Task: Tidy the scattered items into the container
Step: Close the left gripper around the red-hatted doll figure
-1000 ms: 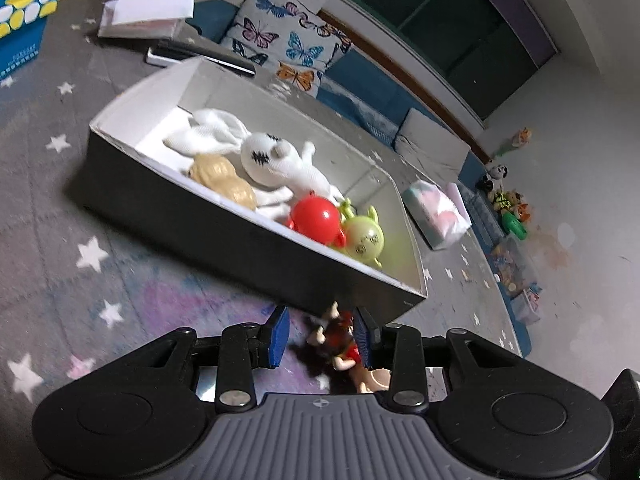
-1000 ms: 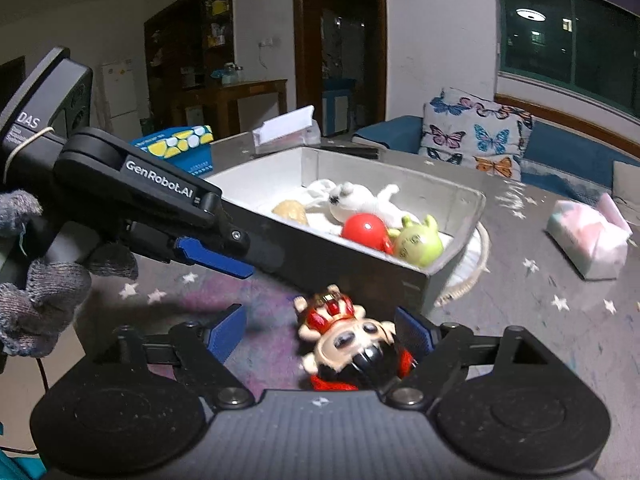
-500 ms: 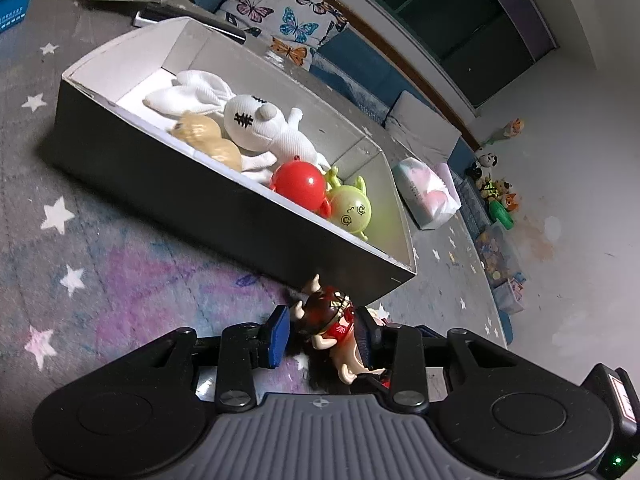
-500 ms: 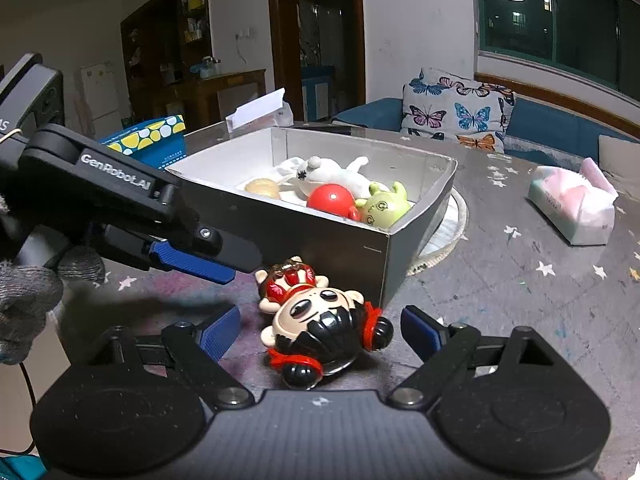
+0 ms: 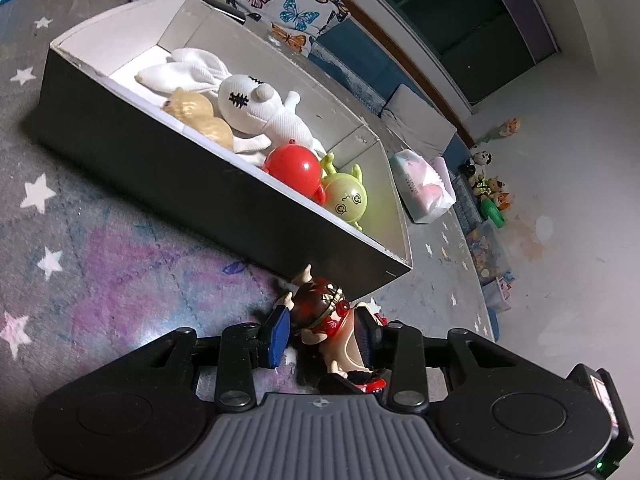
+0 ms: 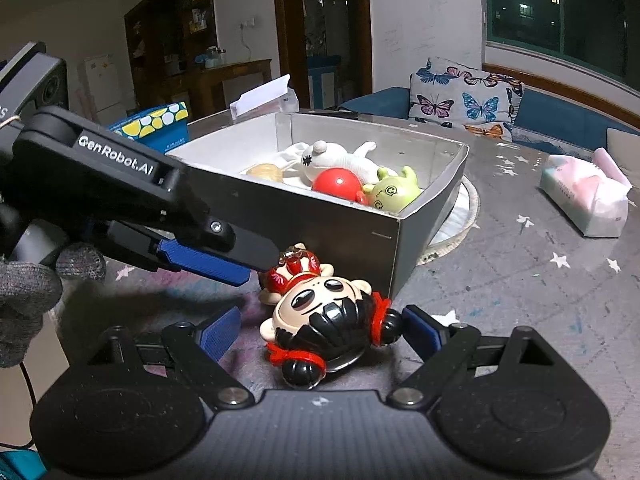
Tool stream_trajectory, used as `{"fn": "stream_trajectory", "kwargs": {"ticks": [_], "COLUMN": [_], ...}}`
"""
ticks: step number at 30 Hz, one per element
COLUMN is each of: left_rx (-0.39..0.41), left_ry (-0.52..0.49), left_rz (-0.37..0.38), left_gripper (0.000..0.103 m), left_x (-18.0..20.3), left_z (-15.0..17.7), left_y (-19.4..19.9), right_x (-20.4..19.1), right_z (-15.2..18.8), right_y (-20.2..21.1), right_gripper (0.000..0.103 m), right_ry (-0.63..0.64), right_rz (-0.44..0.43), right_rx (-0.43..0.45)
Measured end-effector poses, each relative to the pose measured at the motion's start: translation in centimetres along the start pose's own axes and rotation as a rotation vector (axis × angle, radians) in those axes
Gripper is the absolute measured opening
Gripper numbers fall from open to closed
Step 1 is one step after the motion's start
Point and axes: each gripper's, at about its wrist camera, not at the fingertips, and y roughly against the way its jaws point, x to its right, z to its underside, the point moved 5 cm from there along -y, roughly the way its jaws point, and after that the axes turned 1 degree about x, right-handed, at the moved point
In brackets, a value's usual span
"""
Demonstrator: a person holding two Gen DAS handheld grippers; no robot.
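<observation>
We are at the pick-up step for the last loose item, a doll figure [image 6: 320, 320] lying on the star-patterned mat [image 5: 80, 240] just outside the near corner of the container [image 5: 224, 200]. The right gripper [image 6: 320, 332] straddles the doll's head with its jaws spread wide; the blue pads [image 6: 218, 334] stand clear on either side, nothing gripped. The left gripper [image 5: 322, 330] reaches in from the left of the right gripper, its jaws bracketing the doll's body; whether its pads press on it we cannot tell. Ahead of both grippers, the container already holds a white plush [image 5: 256, 108], a tan toy [image 5: 200, 116], a red ball [image 5: 294, 168] and a green figure [image 5: 346, 198]. We judge that the next move calls for closing on the doll, lifting it over the near wall, and releasing it inside.
</observation>
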Motion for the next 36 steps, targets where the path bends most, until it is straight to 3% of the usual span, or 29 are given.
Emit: {"fn": "stream_trajectory", "kwargs": {"ticks": [17,27,36], "left_rx": [-0.017,-0.023,-0.024], "left_ry": [0.052,0.068,0.067], "left_rz": [0.002,0.013,0.018], "left_gripper": [0.039,0.039,0.039], "left_x": [-1.1,-1.4,-1.3], "left_z": [0.2,0.3,0.4], "left_y": [-0.8,-1.0,-1.2], "right_x": [-1.4,-1.0,-0.3], "right_z": [0.5,0.5,0.7], "right_y": [0.4,0.0,-0.2], "right_gripper": [0.088,0.071,0.061], "right_ry": [-0.022,-0.086,-0.122], "right_rz": [-0.070,-0.075,-0.063], "right_rx": [-0.007,-0.018,-0.022]}}
